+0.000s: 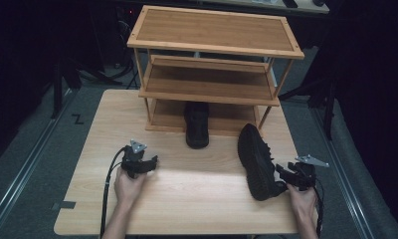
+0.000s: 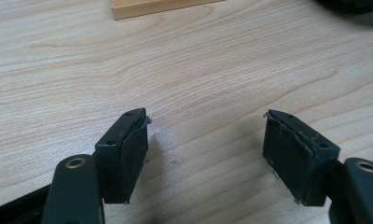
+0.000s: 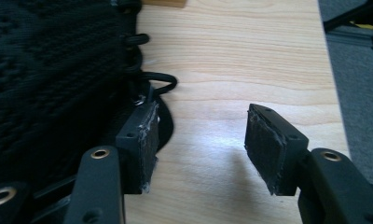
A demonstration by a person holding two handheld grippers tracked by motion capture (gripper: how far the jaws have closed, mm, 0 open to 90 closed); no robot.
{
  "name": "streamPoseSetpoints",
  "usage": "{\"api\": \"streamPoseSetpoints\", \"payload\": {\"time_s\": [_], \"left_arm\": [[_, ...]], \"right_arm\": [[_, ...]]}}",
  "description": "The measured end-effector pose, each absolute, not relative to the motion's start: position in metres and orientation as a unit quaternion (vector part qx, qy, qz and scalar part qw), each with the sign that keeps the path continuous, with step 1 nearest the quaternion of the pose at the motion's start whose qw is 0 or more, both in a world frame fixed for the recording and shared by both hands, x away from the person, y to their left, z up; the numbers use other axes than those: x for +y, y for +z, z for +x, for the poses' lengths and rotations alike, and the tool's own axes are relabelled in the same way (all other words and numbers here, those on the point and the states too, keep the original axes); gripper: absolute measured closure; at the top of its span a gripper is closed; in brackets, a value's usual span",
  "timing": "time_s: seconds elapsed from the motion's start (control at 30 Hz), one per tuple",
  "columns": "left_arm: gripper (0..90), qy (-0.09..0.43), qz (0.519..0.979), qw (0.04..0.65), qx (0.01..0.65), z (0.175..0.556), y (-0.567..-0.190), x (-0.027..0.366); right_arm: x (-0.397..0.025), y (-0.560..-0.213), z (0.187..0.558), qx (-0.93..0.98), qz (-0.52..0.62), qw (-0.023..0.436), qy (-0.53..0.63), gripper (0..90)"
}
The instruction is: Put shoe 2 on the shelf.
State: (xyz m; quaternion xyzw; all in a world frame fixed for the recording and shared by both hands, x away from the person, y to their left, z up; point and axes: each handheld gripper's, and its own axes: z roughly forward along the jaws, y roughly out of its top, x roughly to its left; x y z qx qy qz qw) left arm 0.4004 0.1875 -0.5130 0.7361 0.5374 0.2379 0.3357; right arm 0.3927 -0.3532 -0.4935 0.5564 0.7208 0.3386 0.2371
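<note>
From above, the person's right gripper (image 1: 285, 175) sits at the heel end of a black knit shoe (image 1: 257, 162) lying tipped on its side on the wooden table (image 1: 197, 194), near the table's right edge. The right gripper view brings that in close: the jaws stand apart with bare tabletop between them, and one jaw rests against the shoe (image 3: 54, 79) by its laces, something the high view is too far off to settle. Nothing is clamped there.

The left gripper (image 1: 146, 163) is well apart from that shoe, over open table at the left. Its own view shows its jaws spread wide (image 2: 205, 149) above plain wood grain, holding nothing, with a corner of the rack's base (image 2: 152, 7) at the top edge.

The high view alone takes in the wooden three-tier rack (image 1: 214, 47) at the back of the table and a second black shoe (image 1: 197, 124), upright, its toe tucked into the bottom tier and its heel sticking out toward the person.
</note>
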Motion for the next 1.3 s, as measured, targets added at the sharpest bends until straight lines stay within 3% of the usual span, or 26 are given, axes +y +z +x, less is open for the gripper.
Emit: {"api": "streamPoseSetpoints", "payload": {"time_s": [0.63, 1.3], "left_arm": [[30.9, 0.238, 0.737, 0.336, 0.537, 0.4, -0.513, 0.187], [30.0, 0.237, 0.737, 0.335, 0.536, 0.401, -0.513, 0.187]], "right_arm": [[-0.337, -0.489, 0.391, 0.749, 0.516, 0.183, 0.373, 47.5], [-0.32, -0.471, 0.382, 0.762, 0.47, 0.19, 0.404, 47.6]]}}
